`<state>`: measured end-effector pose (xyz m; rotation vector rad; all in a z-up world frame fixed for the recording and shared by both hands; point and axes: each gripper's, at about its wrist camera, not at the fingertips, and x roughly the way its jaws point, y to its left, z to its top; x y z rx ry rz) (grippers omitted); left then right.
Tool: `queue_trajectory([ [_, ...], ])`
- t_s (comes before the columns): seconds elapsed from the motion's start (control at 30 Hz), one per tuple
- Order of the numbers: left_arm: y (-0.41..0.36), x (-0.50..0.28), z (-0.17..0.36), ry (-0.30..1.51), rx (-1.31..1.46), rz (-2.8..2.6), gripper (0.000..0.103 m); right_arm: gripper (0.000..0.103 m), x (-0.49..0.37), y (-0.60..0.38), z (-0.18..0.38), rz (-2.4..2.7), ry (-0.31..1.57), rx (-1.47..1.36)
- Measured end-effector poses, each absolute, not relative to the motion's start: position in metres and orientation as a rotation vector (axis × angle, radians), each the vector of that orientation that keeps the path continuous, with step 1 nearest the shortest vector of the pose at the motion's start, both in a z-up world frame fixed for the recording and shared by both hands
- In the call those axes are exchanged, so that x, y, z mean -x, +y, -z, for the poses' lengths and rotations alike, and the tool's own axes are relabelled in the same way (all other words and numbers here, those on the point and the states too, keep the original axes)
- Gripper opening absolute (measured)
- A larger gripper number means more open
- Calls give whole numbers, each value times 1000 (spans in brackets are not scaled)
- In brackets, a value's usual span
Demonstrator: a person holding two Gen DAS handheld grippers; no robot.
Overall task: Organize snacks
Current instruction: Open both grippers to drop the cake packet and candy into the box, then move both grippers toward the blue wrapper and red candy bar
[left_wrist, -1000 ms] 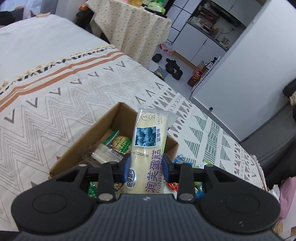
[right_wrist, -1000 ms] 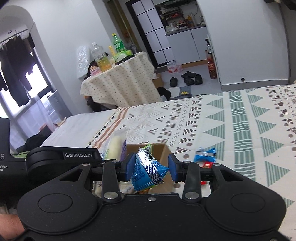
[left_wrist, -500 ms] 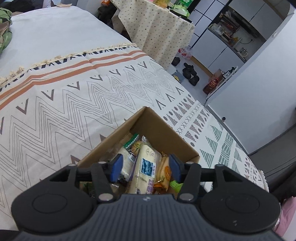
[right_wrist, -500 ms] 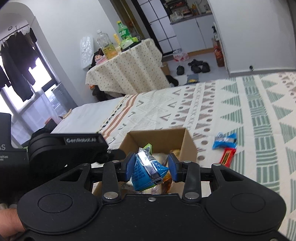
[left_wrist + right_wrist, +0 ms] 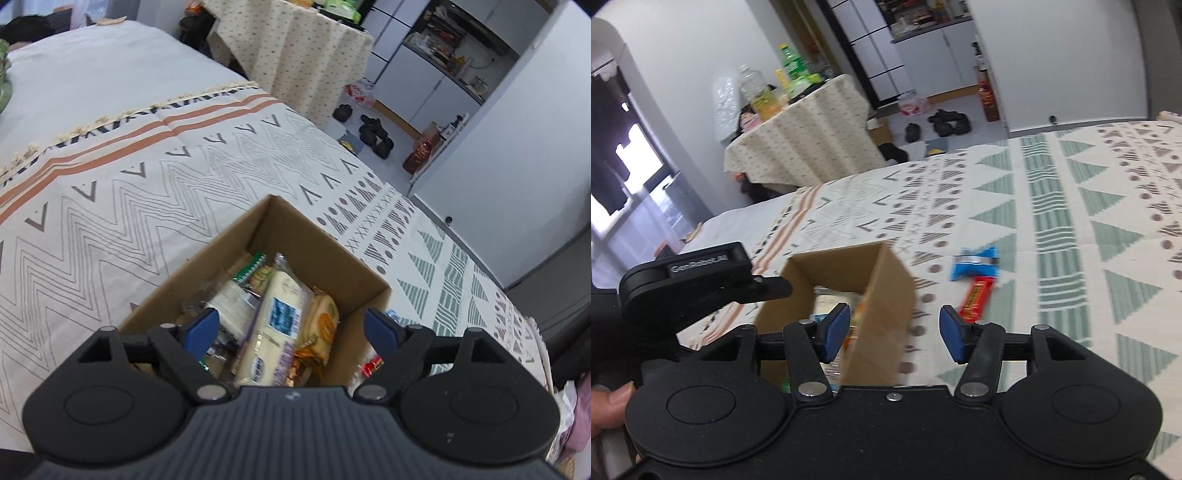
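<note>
A cardboard box sits on the patterned bedspread and holds several snack packs. A long pale yellow cake pack with a blue picture lies in it, beside an orange pack. My left gripper is open and empty just above the box. My right gripper is open and empty over the box's right wall. The left gripper's body shows at the left of the right wrist view. A blue pack and a red bar lie on the bedspread to the right of the box.
The bed is covered by a cream bedspread with zigzags and green triangles. A small clothed table with bottles stands beyond the bed. Shoes lie on the floor by white cabinets. A few loose snacks lie by the box's right side.
My left gripper let go of the yellow cake pack, which now lies in the box, and opened wide. My right gripper let go of the blue pack and opened; that pack is out of sight.
</note>
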<state>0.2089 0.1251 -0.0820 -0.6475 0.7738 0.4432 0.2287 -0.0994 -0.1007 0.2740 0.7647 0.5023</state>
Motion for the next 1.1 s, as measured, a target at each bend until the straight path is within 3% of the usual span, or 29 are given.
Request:
queue_trajectory([
  [0.67,35,-241,68,761,371,-219,86,54,-234,-181,116,-419,745,-324],
  [1.1,-9,-264,86,818,271,-173,85,64,-258,-225,133,-420,718,-333],
])
